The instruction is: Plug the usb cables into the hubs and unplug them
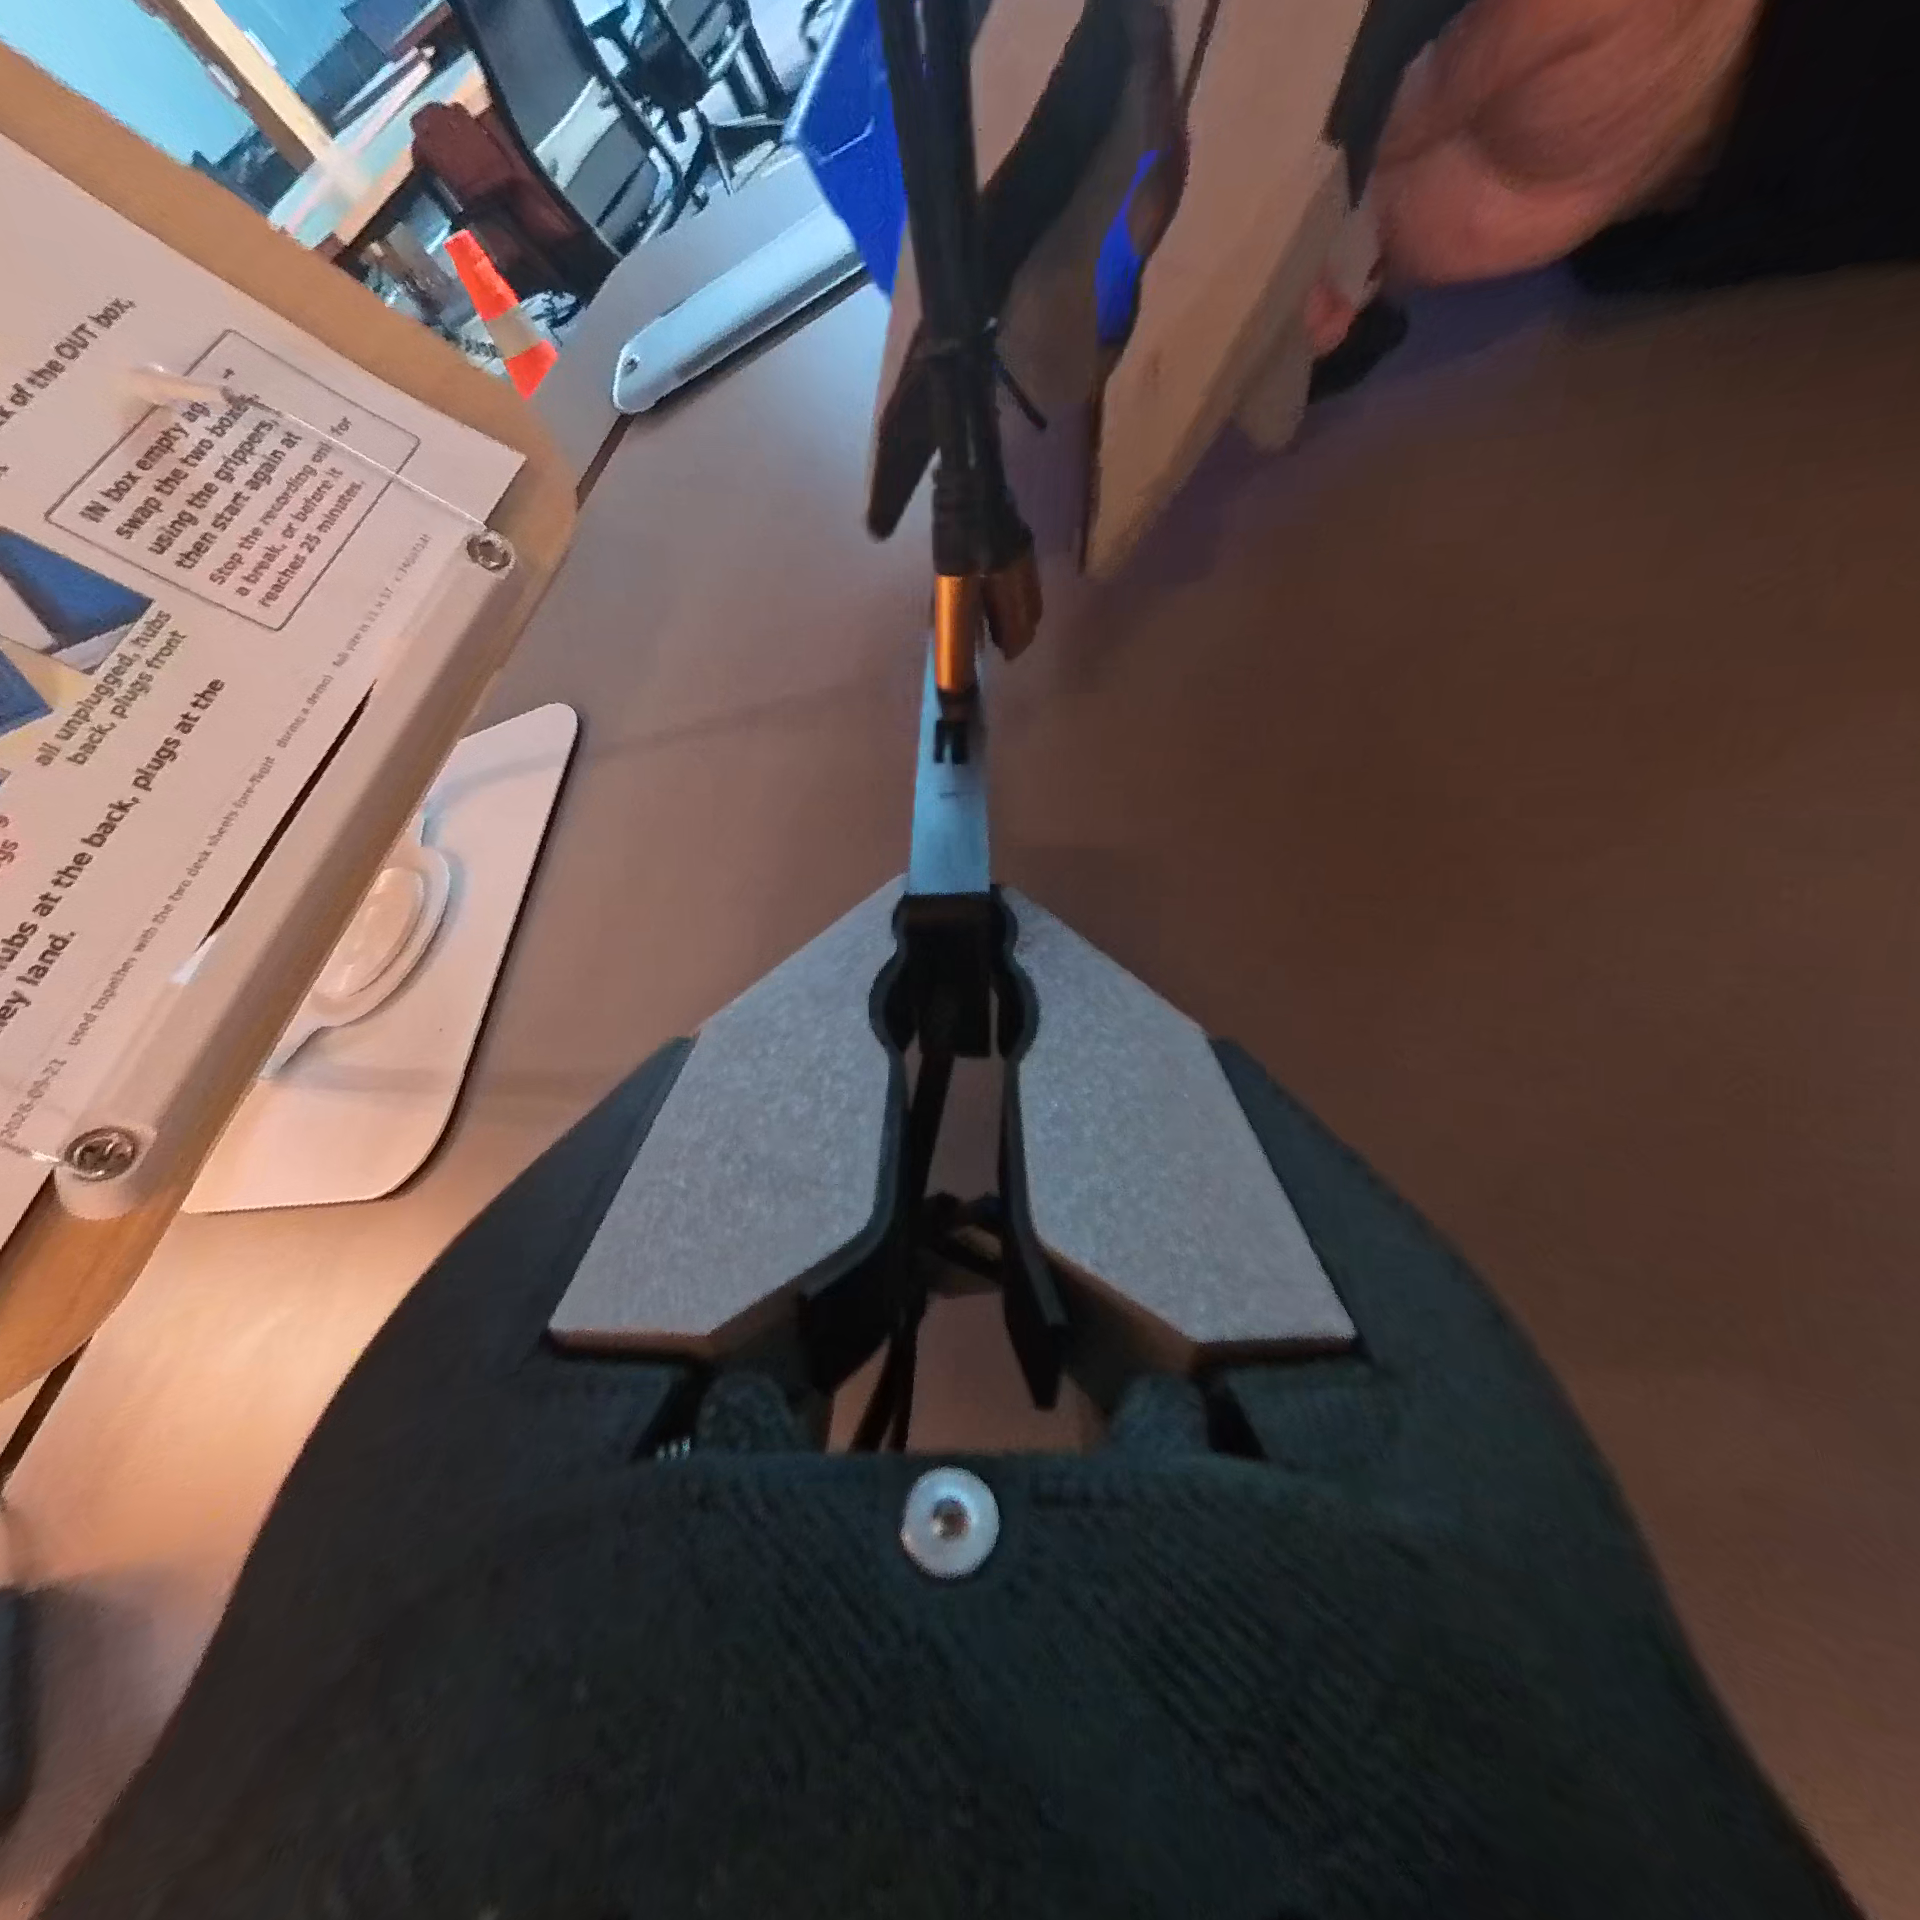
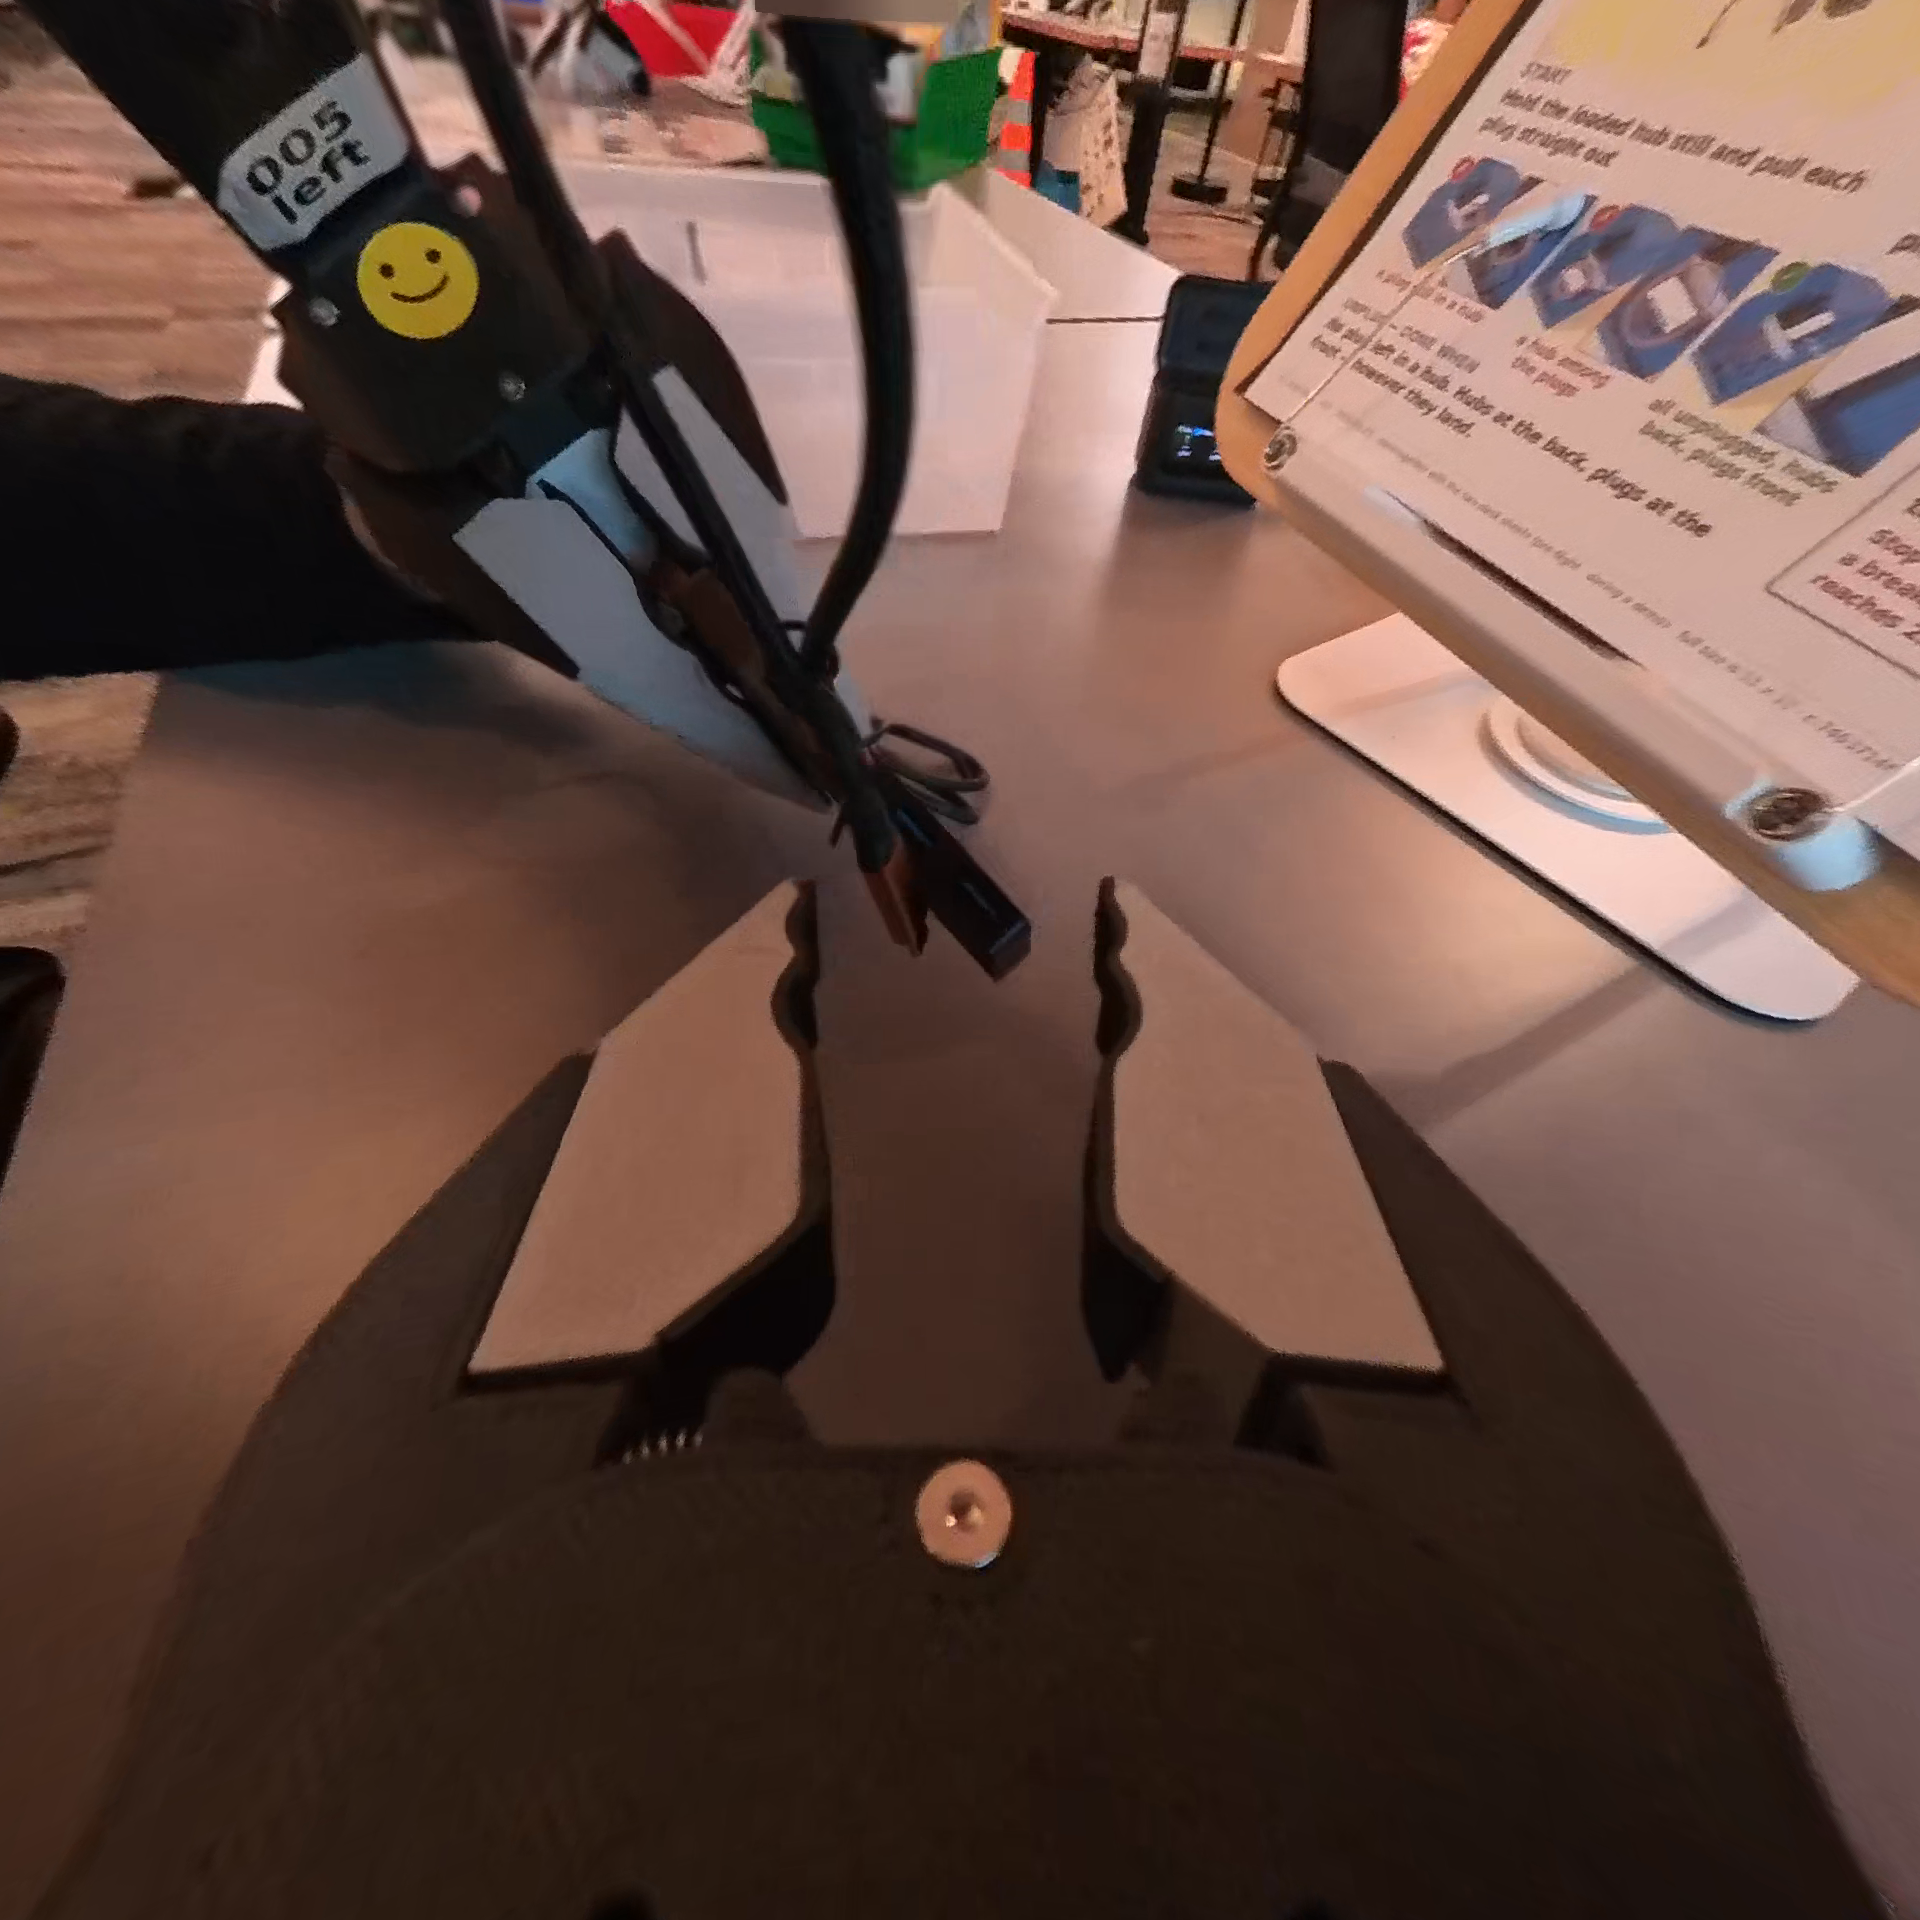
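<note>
Orange plug (image 1: 952, 634), perhaps seated, blurs beside right gripper (image 2: 954, 935).

Warm, dim indoor light falls on the brown bench (image 1: 1455, 935), which carries a soft sheen. Both wide-angle views bow straight lines near the edges. Motion blur smears the other tongs (image 1: 1195, 343) and the hand (image 1: 1558, 135); background rooms are out of focus.

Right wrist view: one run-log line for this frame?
left tongs: shut on hub | orange plug: at hub | right tongs: open, empty, facing hub | table: below
</note>
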Available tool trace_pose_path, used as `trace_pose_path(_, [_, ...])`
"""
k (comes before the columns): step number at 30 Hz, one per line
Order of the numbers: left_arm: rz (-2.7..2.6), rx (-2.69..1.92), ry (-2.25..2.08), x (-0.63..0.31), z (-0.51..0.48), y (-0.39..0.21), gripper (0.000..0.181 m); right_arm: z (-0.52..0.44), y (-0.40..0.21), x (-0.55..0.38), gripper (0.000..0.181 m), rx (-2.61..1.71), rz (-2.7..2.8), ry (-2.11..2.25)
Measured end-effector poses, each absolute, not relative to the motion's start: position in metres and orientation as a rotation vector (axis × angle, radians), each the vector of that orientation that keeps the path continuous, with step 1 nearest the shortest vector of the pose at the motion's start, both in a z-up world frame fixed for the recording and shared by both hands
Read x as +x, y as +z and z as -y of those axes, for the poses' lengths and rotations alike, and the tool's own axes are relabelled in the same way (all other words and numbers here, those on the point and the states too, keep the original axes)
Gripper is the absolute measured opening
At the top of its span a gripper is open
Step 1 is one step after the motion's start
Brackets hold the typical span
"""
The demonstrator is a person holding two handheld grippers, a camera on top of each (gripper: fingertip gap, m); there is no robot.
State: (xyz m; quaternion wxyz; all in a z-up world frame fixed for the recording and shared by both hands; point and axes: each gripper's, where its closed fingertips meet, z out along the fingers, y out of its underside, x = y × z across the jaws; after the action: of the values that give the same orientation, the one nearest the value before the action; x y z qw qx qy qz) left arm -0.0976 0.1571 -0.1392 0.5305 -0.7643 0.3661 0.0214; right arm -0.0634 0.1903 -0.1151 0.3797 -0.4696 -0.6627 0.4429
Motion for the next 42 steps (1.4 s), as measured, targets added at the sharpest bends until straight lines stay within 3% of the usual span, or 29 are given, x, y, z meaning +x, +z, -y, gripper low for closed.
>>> trace_pose_path(4, [-0.948,-1.777,0.017,-0.081,-0.151,-0.139,0.008,-0.172,-0.132,-0.070,0.051,-1.181,1.805,1.095])
trace_pose_path(9, [-0.986,-1.788,0.005,-0.076,-0.148,-0.146,0.010,-0.161,-0.147,-0.072,0.024,-1.147,1.897,1.005])
trace_pose_path(18, [-0.819,-1.779,-0.099,-0.092,-0.152,-0.123,0.020,-0.166,-0.130,-0.066,0.016,-1.135,1.835,1.091])
trace_pose_path(30, [-0.931,-1.848,-0.146,-0.079,-0.144,-0.146,0.011,-0.163,-0.159,-0.072,0.026,-1.178,1.927,0.950])
trace_pose_path(33, [-0.967,-1.853,-0.140,-0.075,-0.143,-0.150,0.012,-0.154,-0.166,-0.073,0.013,-1.138,1.983,0.897])
trace_pose_path(42, [-0.860,-1.854,-0.193,-0.085,-0.148,-0.141,0.013,-0.163,-0.158,-0.071,0.010,-1.164,1.939,0.889])
